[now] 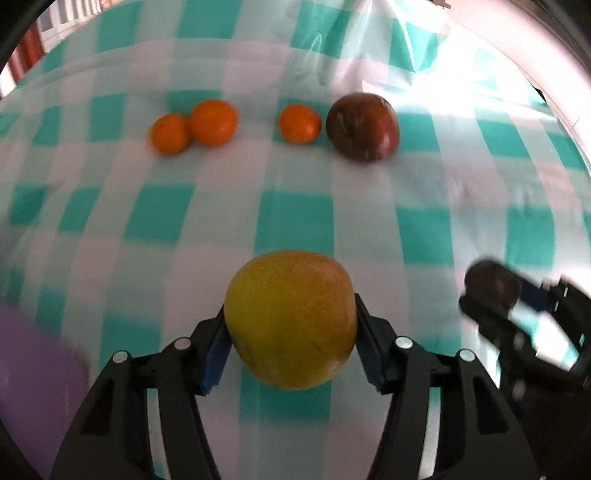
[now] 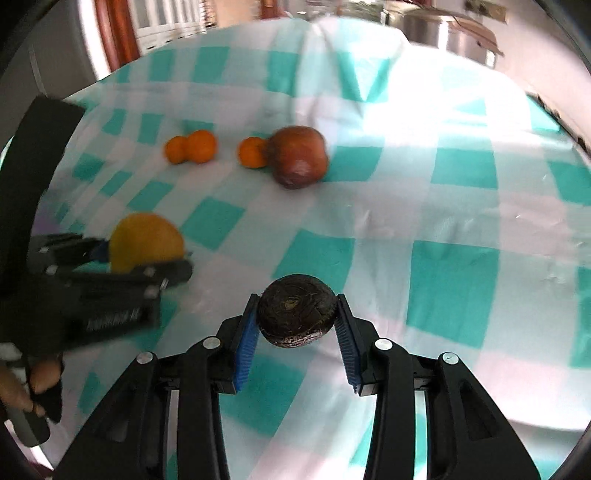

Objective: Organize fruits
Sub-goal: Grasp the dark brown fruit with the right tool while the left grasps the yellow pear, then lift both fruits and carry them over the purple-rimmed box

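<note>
My left gripper (image 1: 290, 306) is shut on a yellow-orange round fruit (image 1: 291, 317), its blue pads pressed against both sides. The right wrist view shows this same fruit (image 2: 146, 236) in the left gripper (image 2: 147, 254) at the left. My right gripper (image 2: 297, 299) is shut on a small dark brown wrinkled fruit (image 2: 297, 314); in the left wrist view that pair shows blurred at the right (image 1: 491, 286). Farther back on the cloth lie three small oranges (image 1: 169, 133) (image 1: 214, 122) (image 1: 299, 123) and a dark red apple (image 1: 364, 127) in a rough row.
A teal and white checked tablecloth (image 2: 443, 295) covers the table, creased and raised at the back. A purple object (image 1: 33, 369) sits at the lower left of the left wrist view. A metal pot (image 2: 443, 29) stands beyond the table. A person's hand (image 2: 22, 384) holds the left gripper's handle.
</note>
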`<state>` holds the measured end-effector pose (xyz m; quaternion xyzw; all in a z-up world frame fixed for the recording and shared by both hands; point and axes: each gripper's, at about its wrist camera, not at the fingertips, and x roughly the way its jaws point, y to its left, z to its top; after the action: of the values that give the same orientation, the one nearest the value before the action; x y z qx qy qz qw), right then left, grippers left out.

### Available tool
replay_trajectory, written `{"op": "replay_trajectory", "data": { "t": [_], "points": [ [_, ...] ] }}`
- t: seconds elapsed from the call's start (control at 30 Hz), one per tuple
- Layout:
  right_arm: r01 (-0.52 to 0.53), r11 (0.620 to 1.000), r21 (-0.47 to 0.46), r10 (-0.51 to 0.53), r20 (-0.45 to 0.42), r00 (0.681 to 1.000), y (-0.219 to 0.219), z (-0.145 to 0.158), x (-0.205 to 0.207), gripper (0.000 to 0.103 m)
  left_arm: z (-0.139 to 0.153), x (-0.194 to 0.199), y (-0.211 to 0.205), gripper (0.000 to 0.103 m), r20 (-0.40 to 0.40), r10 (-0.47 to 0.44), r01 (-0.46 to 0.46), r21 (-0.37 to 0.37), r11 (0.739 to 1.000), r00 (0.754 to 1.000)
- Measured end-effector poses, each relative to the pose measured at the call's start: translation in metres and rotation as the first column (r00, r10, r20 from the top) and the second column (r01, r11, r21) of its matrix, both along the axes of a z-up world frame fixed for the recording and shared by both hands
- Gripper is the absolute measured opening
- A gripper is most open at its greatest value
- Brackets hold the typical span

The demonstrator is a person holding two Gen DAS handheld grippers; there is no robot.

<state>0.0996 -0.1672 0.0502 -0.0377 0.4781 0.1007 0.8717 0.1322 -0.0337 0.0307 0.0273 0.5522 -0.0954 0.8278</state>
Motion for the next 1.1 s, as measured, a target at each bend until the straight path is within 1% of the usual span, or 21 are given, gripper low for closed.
{"op": "replay_trajectory", "data": {
  "t": [0.07, 0.13, 0.17, 0.2, 0.3, 0.33, 0.4, 0.5, 0.6, 0.67, 0.87, 0.93, 1.1],
  "points": [
    [-0.039, 0.999, -0.016, 0.039, 0.012, 0.999, 0.009, 0.014, -0.015, 0.04, 0.013, -0.029, 0.002, 0.06, 0.019, 0.015, -0.015, 0.026, 1.0, 1.0],
    [-0.078, 0.996, -0.032, 0.079, 0.034, 0.996, 0.015, 0.029, -0.039, 0.04, 0.025, -0.055, 0.003, 0.06, 0.043, 0.032, -0.034, 0.041, 0.999, 0.999],
    [-0.089, 0.995, -0.037, 0.091, 0.042, 0.995, 0.015, 0.035, -0.054, 0.04, 0.035, -0.076, 0.01, 0.06, 0.061, 0.044, -0.046, 0.044, 0.998, 0.997],
    [-0.103, 0.994, -0.043, 0.105, 0.053, 0.993, 0.016, 0.044, -0.067, 0.04, 0.042, -0.089, 0.006, 0.06, 0.073, 0.052, -0.056, 0.045, 0.997, 0.996],
    [-0.15, 0.987, -0.063, 0.155, 0.093, 0.984, 0.018, 0.07, -0.111, 0.04, 0.078, -0.138, 0.024, 0.06, 0.125, 0.087, -0.092, 0.035, 0.995, 0.988],
    [-0.162, 0.984, -0.07, 0.169, 0.101, 0.98, 0.019, 0.076, -0.121, 0.04, 0.093, -0.157, 0.024, 0.06, 0.15, 0.1, -0.105, 0.029, 0.994, 0.984],
    [-0.189, 0.978, -0.085, 0.199, 0.13, 0.971, 0.018, 0.094, -0.146, 0.04, 0.112, -0.185, 0.025, 0.06, 0.181, 0.118, -0.123, 0.02, 0.992, 0.976],
    [-0.227, 0.969, -0.101, 0.242, 0.181, 0.953, 0.019, 0.116, -0.175, 0.04, 0.134, -0.222, 0.028, 0.06, 0.218, 0.149, -0.154, 0.003, 0.988, 0.964],
    [-0.252, 0.963, -0.094, 0.267, 0.224, 0.937, 0.022, 0.135, -0.201, 0.04, 0.151, -0.257, 0.032, 0.06, 0.25, 0.158, -0.166, 0.009, 0.986, 0.955],
    [-0.268, 0.959, -0.093, 0.283, 0.239, 0.929, 0.027, 0.142, -0.215, 0.04, 0.161, -0.277, 0.039, 0.06, 0.264, 0.175, -0.184, 0.009, 0.983, 0.949],
    [-0.322, 0.942, -0.092, 0.335, 0.269, 0.903, 0.049, 0.159, -0.248, 0.04, 0.182, -0.316, 0.064, 0.06, 0.296, 0.246, -0.257, -0.001, 0.966, 0.923],
    [-0.333, 0.939, -0.091, 0.345, 0.277, 0.897, 0.054, 0.163, -0.254, 0.04, 0.187, -0.327, 0.072, 0.06, 0.302, 0.259, -0.27, -0.004, 0.963, 0.918],
    [-0.346, 0.933, -0.096, 0.359, 0.292, 0.886, 0.069, 0.17, -0.261, 0.04, 0.191, -0.337, 0.09, 0.06, 0.31, 0.279, -0.289, -0.013, 0.957, 0.909]
  ]
}}
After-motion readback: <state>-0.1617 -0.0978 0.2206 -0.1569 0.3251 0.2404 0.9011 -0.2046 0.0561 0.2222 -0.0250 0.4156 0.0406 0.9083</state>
